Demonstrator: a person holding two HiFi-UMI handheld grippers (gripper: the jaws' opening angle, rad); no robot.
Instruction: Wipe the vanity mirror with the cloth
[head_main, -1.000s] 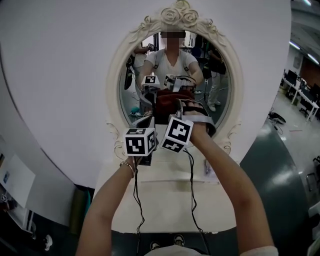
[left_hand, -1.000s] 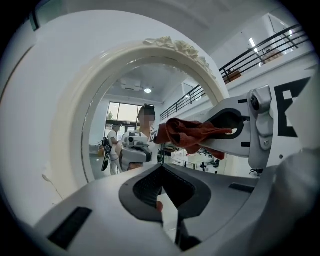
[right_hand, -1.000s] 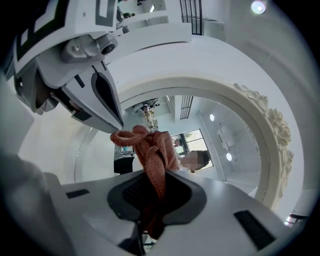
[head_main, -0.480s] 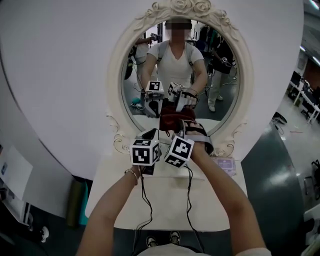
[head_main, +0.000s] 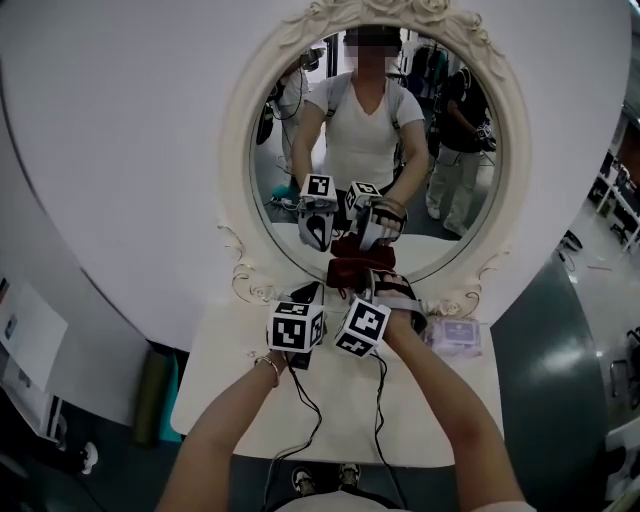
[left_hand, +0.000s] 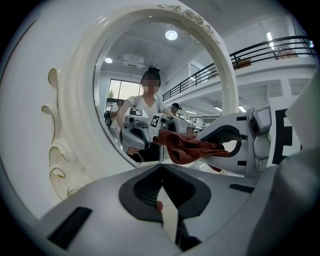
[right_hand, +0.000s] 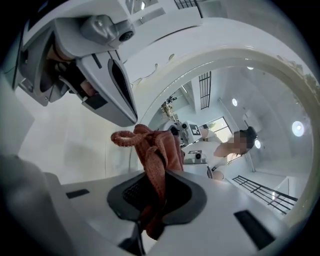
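Observation:
The oval vanity mirror (head_main: 400, 215) in its cream carved frame (head_main: 240, 180) stands against the wall. A dark red cloth (head_main: 348, 268) is bunched against the lower part of the glass. My right gripper (head_main: 372, 282) is shut on the cloth (right_hand: 156, 150), which sticks up out of its jaws. My left gripper (head_main: 303, 297) is just to the left of it, shut with nothing in it (left_hand: 161, 171). From the left gripper view the cloth (left_hand: 187, 148) hangs in the right gripper's jaws, close to the frame (left_hand: 75, 105). Both grippers are reflected in the glass.
The mirror sits on a white vanity top (head_main: 235, 400). A small clear packet (head_main: 455, 333) lies on it at the right, by the frame's foot. Black cables (head_main: 300, 415) trail from the grippers over the front edge. A dark green thing (head_main: 158, 408) stands below at the left.
Both grippers and the cloth have moved down the glass, from about its middle to near its lower rim. The head view has pulled back, showing more of the tabletop.

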